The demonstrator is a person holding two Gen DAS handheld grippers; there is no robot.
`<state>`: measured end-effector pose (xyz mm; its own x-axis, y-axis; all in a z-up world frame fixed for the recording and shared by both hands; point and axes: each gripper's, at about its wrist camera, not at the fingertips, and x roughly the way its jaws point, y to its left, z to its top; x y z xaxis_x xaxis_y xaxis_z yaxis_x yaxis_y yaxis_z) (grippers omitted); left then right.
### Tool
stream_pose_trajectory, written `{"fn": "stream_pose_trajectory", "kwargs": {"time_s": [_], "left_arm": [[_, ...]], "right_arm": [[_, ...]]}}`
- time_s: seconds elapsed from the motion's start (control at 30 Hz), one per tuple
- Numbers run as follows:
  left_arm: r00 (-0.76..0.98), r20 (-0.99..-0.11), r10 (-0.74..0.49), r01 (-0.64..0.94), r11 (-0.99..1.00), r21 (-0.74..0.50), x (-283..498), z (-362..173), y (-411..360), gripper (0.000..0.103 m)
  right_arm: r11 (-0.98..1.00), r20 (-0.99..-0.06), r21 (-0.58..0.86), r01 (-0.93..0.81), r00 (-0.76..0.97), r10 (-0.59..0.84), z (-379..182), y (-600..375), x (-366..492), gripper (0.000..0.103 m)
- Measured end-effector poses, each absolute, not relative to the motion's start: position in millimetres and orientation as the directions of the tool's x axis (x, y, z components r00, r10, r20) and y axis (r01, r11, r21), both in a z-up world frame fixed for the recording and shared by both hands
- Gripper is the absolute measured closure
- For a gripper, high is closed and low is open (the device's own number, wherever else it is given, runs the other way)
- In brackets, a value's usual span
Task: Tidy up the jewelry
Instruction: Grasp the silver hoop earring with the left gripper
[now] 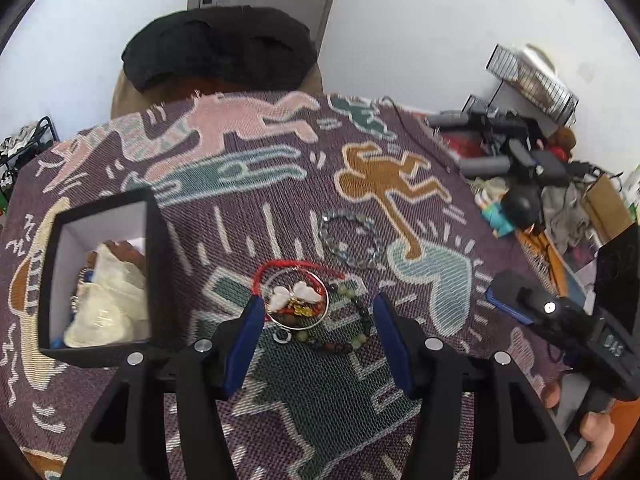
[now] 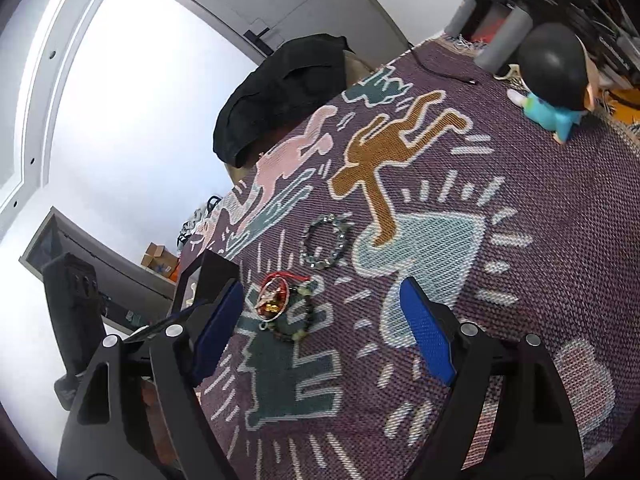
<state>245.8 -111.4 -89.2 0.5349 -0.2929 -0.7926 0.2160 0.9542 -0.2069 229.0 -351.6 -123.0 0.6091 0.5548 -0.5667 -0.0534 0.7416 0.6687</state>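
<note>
A pile of jewelry lies on the patterned cloth: a red string bracelet with white and orange charms (image 1: 298,298) inside a thin silver bangle (image 1: 320,314), and a dark and green bead bracelet (image 1: 352,332). My left gripper (image 1: 316,316) is open, its blue pads either side of this pile, just above it. A grey crystal bead bracelet (image 1: 350,242) lies farther off. An open black box (image 1: 154,248) with a cream pouch (image 1: 108,300) stands left. My right gripper (image 2: 320,320) is open and empty, above the cloth; the pile (image 2: 276,300) and the grey bracelet (image 2: 326,244) lie ahead of it.
The right gripper's body (image 1: 568,320) shows at the right in the left wrist view. A doll with a black head (image 2: 554,76), cables and dark devices (image 1: 512,148) crowd the table's right side. A chair with black clothing (image 1: 220,48) stands behind the table.
</note>
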Motion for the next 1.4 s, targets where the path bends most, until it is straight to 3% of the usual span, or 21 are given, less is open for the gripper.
{"fn": "stream_pose_trajectory", "kwargs": {"time_s": [0.5, 0.63, 0.73, 0.8, 0.9, 1.4], "left_arm": [[0.471, -0.864, -0.181, 0.130, 0.982, -0.134, 272.8, -124.0, -123.9, 0.047], [0.469, -0.868, -0.161, 0.118, 0.986, -0.118, 278.9, -129.9, -125.7, 0.039], [0.459, -0.877, -0.143, 0.118, 0.988, -0.100, 284.8, -135.3, -128.0, 0.039], [0.464, -0.877, -0.124, 0.122, 0.990, -0.075, 286.1, -136.6, -130.6, 0.042], [0.468, -0.878, -0.098, 0.112, 0.992, -0.051, 287.6, -135.5, -128.1, 0.055], [0.545, -0.821, -0.169, 0.134, 0.984, -0.114, 273.0, -73.8, -102.5, 0.055]], "right_arm": [[0.711, -0.550, 0.702, -0.036, 0.607, 0.574, -134.1, -363.6, 228.2, 0.022], [0.711, -0.552, 0.702, -0.032, 0.606, 0.572, -134.8, -365.2, 227.3, 0.022], [0.709, -0.552, 0.704, -0.029, 0.607, 0.573, -134.4, -367.6, 226.3, 0.022], [0.709, -0.552, 0.705, -0.029, 0.606, 0.573, -134.3, -368.1, 225.7, 0.022], [0.710, -0.555, 0.704, -0.026, 0.604, 0.572, -135.9, -367.1, 226.5, 0.022], [0.744, -0.587, 0.665, -0.062, 0.573, 0.572, -133.2, -334.3, 241.2, 0.023]]}}
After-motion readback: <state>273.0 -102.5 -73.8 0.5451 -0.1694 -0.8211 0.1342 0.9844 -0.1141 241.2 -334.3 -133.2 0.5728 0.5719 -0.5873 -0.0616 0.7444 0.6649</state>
